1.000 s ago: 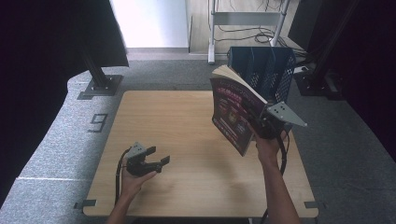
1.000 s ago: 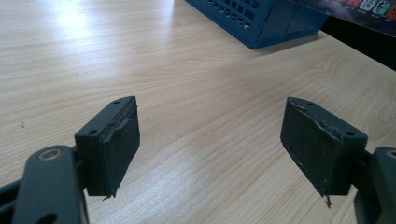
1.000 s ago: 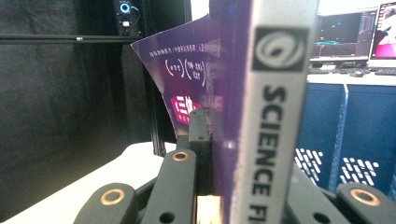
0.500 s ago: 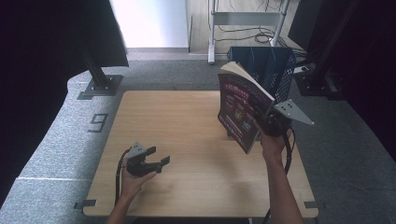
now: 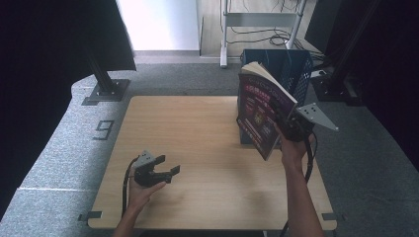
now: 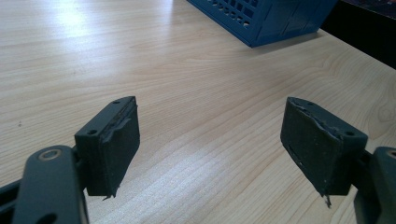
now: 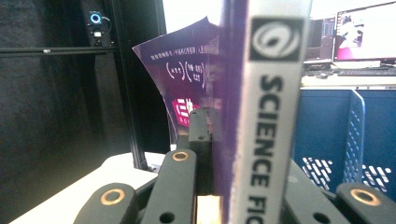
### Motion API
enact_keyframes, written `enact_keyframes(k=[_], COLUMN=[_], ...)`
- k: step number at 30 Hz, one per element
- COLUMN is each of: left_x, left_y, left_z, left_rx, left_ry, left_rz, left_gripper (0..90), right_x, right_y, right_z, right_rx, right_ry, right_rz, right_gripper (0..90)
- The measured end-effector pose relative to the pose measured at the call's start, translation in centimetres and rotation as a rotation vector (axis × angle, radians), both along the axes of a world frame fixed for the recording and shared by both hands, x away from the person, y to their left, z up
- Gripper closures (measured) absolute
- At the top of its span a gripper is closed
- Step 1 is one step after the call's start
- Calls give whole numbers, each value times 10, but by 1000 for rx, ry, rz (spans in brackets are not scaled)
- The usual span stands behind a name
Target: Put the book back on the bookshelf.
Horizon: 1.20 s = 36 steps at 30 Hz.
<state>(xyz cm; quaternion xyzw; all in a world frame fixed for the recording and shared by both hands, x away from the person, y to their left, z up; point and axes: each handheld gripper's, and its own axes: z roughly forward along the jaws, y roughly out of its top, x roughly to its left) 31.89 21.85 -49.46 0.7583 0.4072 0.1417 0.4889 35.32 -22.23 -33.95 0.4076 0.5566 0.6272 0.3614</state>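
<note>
At the lower left of the high view, the left gripper (image 5: 167,170) rests low over the wooden table (image 5: 197,128), its jaws spread wide with nothing between them; the left gripper view shows both pads (image 6: 114,140) apart over bare wood. The left hand (image 5: 141,190) cradles it from below, forearm entering at the bottom edge. To the right of centre, the right gripper (image 5: 289,126) is clamped on the spine of a purple paperback book (image 5: 259,111), held upright and slightly tilted in front of the blue plastic crate (image 5: 286,64). The right hand (image 5: 292,148) is raised, forearm rising from the bottom right.
</note>
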Motion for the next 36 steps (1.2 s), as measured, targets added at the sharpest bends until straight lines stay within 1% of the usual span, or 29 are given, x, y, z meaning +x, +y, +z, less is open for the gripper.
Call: enact_keyframes(k=[9, 15, 27, 30, 36], left_x=[0, 0, 0, 0, -1], left_y=[0, 0, 0, 0, 0], left_z=[0, 0, 0, 0, 0], left_rx=[1, 1, 0, -2, -7], left_ry=[1, 2, 2, 2, 2], left_rz=[-1, -1, -2, 1, 1], left_gripper=[197, 197, 197, 197, 197], right_x=[3, 7, 15, 20, 27], right_y=[-6, -10, -9, -7, -5], right_z=[0, -1, -5, -2, 0], right_rx=[5, 14, 15, 2, 1], right_ry=[0, 9, 16, 14, 18], right_rz=[-29, -52, -75, -86, -96], right_gripper=[818, 818, 818, 818, 818])
